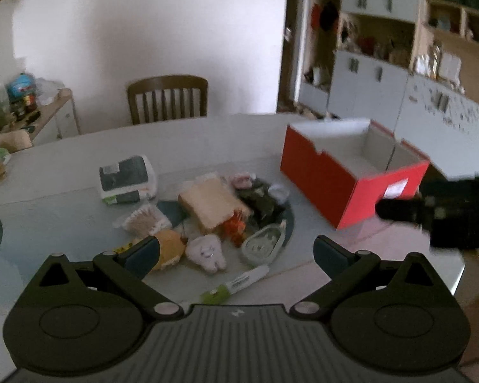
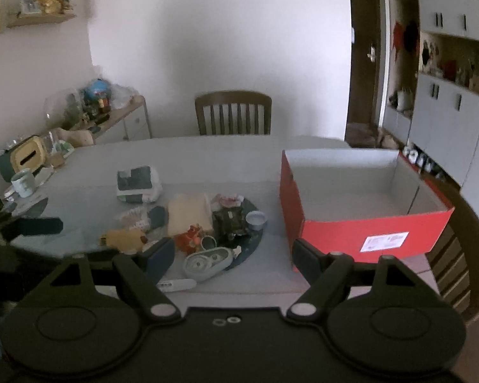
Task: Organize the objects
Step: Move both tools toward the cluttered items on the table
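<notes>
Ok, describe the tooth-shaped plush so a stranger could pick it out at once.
Start at the open red box on the table, then look left to the heap of small things. The tooth-shaped plush lies at the heap's near edge, between a yellow-orange plush and a pale oval case. It alone is white with two stubby roots.

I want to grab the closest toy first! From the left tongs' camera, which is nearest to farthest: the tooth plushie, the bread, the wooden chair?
1. Tooth plushie, just ahead between the left tongs.
2. Bread, mid-pile behind it.
3. Wooden chair, beyond the table's far edge.
</notes>
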Demonstrator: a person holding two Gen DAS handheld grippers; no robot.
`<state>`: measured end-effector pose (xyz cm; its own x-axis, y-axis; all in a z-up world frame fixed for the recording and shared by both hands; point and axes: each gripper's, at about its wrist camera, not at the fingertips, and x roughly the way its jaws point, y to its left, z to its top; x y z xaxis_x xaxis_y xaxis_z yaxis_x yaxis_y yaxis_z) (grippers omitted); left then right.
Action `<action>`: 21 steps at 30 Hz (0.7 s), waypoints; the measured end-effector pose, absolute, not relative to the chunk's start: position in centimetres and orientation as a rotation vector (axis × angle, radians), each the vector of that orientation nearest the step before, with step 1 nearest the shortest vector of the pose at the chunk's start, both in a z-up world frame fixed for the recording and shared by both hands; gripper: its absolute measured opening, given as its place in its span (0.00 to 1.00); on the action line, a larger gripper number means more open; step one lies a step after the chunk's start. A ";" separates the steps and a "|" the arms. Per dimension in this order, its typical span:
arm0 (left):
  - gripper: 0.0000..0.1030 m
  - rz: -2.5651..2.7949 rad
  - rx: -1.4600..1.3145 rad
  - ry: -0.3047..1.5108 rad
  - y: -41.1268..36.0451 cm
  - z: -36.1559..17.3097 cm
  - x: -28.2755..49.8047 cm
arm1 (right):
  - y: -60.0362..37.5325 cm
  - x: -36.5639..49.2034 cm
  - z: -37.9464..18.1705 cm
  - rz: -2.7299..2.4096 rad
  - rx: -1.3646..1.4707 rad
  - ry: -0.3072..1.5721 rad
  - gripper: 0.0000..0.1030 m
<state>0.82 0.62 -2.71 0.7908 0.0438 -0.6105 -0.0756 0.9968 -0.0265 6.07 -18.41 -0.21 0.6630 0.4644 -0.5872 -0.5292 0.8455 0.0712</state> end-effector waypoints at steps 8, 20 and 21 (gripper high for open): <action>0.99 -0.038 0.045 0.760 2.0 -8.2 3.5 | -15.0 9.2 -3.7 0.490 -0.140 0.754 0.78; 0.99 -0.120 0.077 0.856 4.9 -12.8 6.5 | -8.2 12.9 -8.5 0.472 -0.202 0.844 0.78; 0.99 -0.125 0.084 0.859 5.0 -12.9 6.6 | -7.7 13.2 -8.9 0.470 -0.204 0.854 0.78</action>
